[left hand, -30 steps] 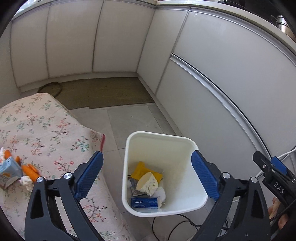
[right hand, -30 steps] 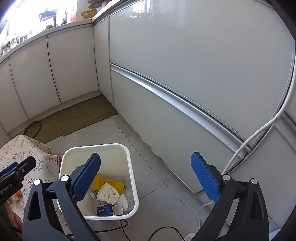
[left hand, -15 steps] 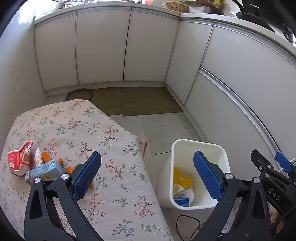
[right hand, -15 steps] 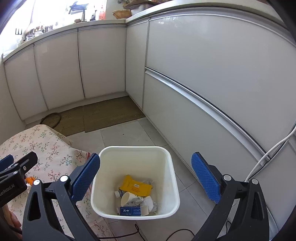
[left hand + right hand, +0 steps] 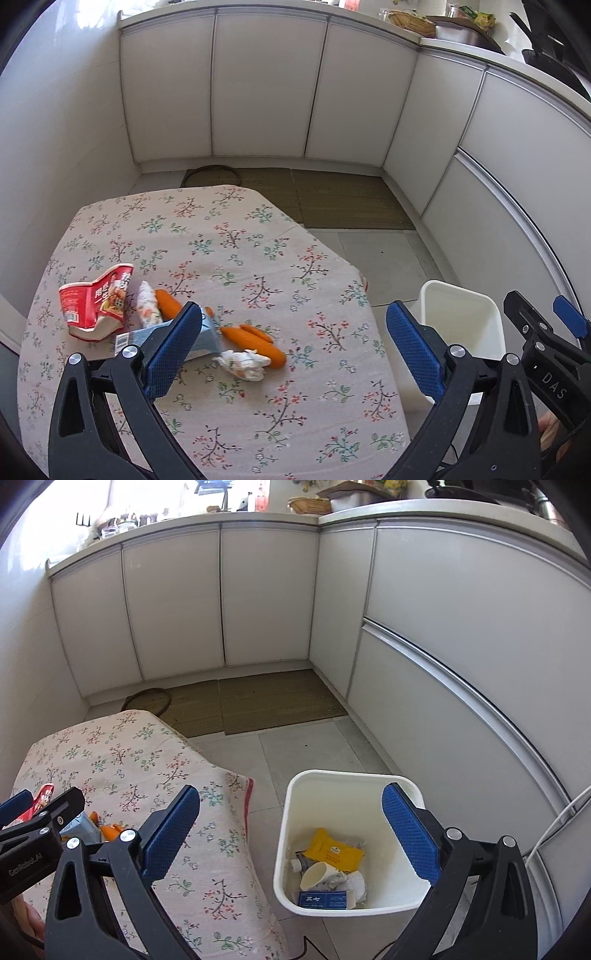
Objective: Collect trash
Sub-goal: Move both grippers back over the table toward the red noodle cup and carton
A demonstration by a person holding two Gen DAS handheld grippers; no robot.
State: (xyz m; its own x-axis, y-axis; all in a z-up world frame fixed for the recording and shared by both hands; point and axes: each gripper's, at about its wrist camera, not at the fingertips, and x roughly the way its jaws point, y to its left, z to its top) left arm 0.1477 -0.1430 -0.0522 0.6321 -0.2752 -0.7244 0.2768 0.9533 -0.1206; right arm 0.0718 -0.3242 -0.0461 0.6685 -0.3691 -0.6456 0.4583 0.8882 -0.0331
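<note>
Both empty: left hand-held gripper [image 5: 291, 345] jaws wide apart over tabletop [image 5: 258, 424], right hand-held gripper [image 5: 291, 829] same, bin [image 5: 291, 897] under its right finger. Nearest trash: crumpled tissue [image 5: 243, 363] just ahead btw left fingers, prob light/soft, pinch mid-wad; carton [image 5: 207, 339] behind left finger, thin-walled, grip flat sides. Farther left, crushed red cup [image 5: 96, 306], flimsy; tabletop edge to the right, bin beyond w/ open floor.

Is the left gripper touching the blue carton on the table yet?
Cannot tell. In the left wrist view the left gripper's left pad overlaps the blue carton, hiding any gap.
</note>
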